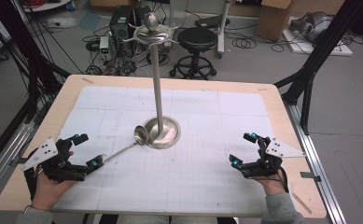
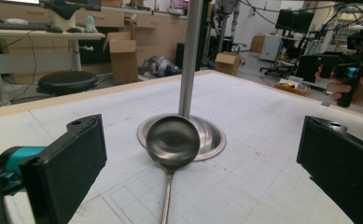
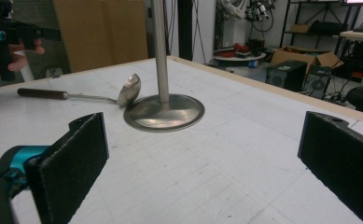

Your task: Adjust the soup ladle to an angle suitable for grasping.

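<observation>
While the ladle [image 1: 141,135] lies on the table, bowl against the stand's base [image 1: 170,135], the high view shows both grippers apart — nothing lifted yet. Left gripper [image 2: 200,158] view: jaws wide, handle between them, seemingly untouched. Right gripper [image 3: 202,158] view: jaws gaping, empty.

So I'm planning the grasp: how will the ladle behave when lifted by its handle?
The ladle looks like polished metal, so probably stiff and slippery. Its bowl leans on the stand's base, so it will likely swing bowl-down. Its thin shaft may roll in the jaws.
</observation>
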Action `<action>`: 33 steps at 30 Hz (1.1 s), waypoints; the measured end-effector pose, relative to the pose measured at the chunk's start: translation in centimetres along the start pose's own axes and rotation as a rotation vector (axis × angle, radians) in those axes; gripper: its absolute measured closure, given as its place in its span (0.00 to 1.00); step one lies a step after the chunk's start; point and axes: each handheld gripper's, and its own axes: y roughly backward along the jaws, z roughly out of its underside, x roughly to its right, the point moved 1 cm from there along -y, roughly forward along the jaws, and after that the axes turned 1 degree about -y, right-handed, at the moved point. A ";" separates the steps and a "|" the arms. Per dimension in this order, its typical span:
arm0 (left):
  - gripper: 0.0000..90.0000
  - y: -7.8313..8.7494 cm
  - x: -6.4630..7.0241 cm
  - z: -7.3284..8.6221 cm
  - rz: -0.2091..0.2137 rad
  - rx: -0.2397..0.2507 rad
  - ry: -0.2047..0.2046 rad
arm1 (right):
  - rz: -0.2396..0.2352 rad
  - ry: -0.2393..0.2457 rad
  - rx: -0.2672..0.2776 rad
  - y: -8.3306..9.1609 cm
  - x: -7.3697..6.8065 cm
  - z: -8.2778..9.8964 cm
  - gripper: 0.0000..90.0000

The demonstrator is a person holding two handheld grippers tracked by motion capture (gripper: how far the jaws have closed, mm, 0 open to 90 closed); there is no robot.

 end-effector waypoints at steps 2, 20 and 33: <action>0.02 -0.2 0.0 0.1 -0.004 -0.005 -0.005 | -0.004 0.000 -0.004 -0.1 0.0 0.0 0.01; 0.61 -0.9 0.0 0.0 -0.034 -0.018 -0.038 | -0.005 0.012 -0.061 -0.7 -0.2 0.4 0.01; 1.00 -2.4 0.3 -0.1 -0.113 -0.078 -0.046 | -0.007 0.018 -0.071 -0.7 -0.3 0.5 0.01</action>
